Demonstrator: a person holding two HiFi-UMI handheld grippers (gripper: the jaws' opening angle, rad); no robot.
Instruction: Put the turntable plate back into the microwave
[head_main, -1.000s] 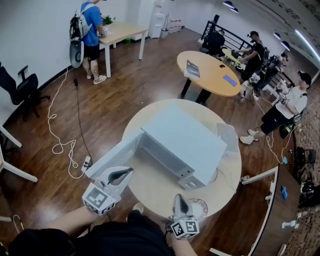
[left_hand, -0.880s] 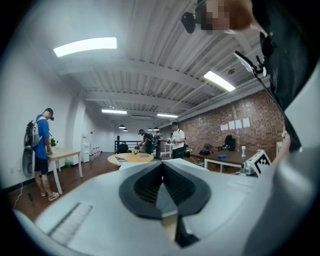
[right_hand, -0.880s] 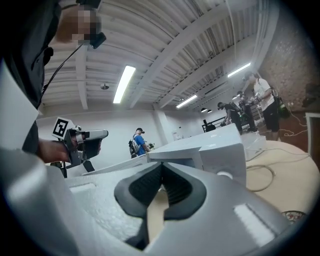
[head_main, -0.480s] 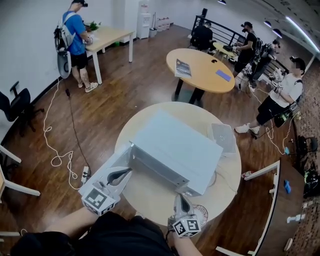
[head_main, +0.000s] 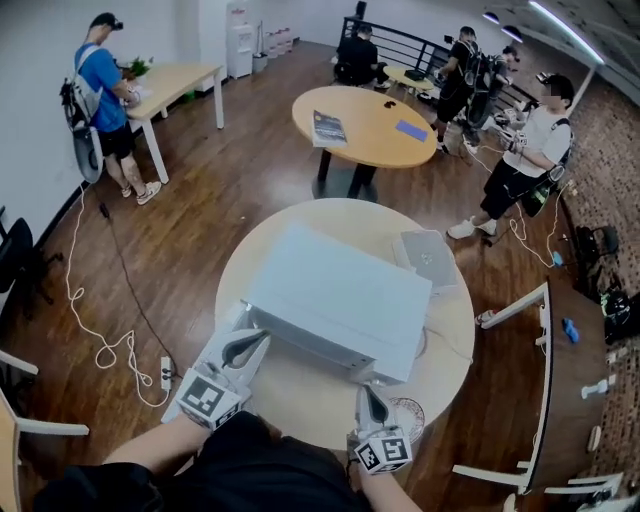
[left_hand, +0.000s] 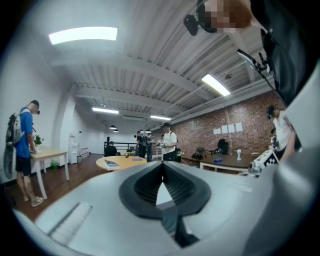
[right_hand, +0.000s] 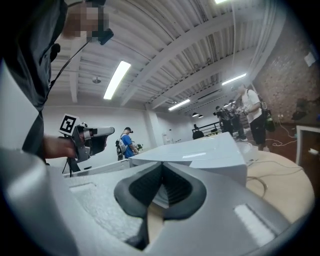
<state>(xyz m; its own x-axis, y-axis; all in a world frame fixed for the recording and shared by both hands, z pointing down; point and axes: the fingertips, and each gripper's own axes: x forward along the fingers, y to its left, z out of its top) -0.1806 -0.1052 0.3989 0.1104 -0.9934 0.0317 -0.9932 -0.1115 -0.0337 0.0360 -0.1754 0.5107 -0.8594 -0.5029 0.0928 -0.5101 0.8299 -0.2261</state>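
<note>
Turntable plate (head_main: 410, 416) lies flat on the round table (head_main: 300, 395), at the table's lower right rim in the head view. It is outside the microwave (head_main: 340, 300), which sits mid-table, above and left of the plate in frame.

Right gripper (head_main: 368, 392): jaws fully together, nothing between the pads. It is held level, tips pointing up-frame at the microwave's near right corner. The plate is just beside this gripper, on its right and a little below the tips; contact cannot be made out. The plate does not show in the right gripper view. There, the right gripper (right_hand: 161, 167) looks along its jaws at the microwave (right_hand: 200, 155), with bare table top and a thin cable (right_hand: 260, 186) at the right.

Left gripper (head_main: 260, 340): jaws also together and empty, as the left gripper view (left_hand: 161, 167) shows. It is held level at the microwave's near left corner, well apart from the plate, with the right gripper between the two. A pale panel (right_hand: 95, 167) runs from the microwave's front toward the left gripper and looks like the door swung out.

Background: several people stand by a second round table (head_main: 365, 125) at upper centre.
</note>
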